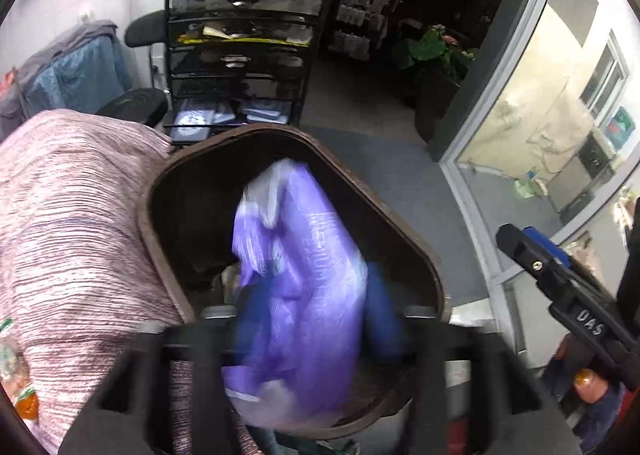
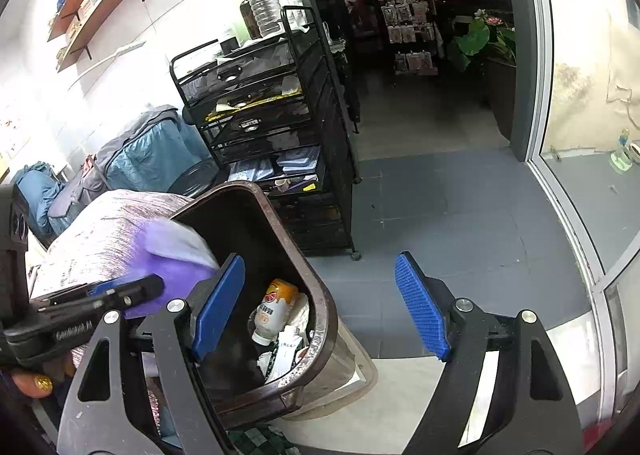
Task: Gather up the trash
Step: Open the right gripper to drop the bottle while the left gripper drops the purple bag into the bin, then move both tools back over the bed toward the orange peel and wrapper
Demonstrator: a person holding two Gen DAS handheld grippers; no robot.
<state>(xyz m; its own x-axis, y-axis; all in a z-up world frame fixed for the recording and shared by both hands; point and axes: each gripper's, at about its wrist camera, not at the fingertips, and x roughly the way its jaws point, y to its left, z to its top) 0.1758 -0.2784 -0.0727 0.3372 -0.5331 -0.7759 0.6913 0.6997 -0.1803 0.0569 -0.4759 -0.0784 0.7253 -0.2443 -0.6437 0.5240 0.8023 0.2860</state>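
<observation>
A purple plastic bag [image 1: 304, 275], smeared by motion, hangs over the mouth of the brown trash bin [image 1: 424, 255]. My left gripper [image 1: 316, 319] stands open around it; its blurred blue pads [image 1: 384, 315] sit apart on either side and do not press it. From the right wrist the same bag [image 2: 176, 255] shows at the bin's [image 2: 320, 295] left rim, beside the left gripper [image 2: 132, 291]. Inside the bin lie a bottle with an orange label [image 2: 276, 307] and white wrappers [image 2: 284, 351]. My right gripper [image 2: 320, 307] is open and empty by the bin's right rim.
A pink striped cloth [image 1: 72, 235] covers something left of the bin. A black mesh drawer cart [image 1: 240, 55] with bottles on top stands behind. A glass door frame [image 1: 500, 135] and a potted plant [image 1: 432, 51] are to the right, with grey floor [image 2: 440, 215] between.
</observation>
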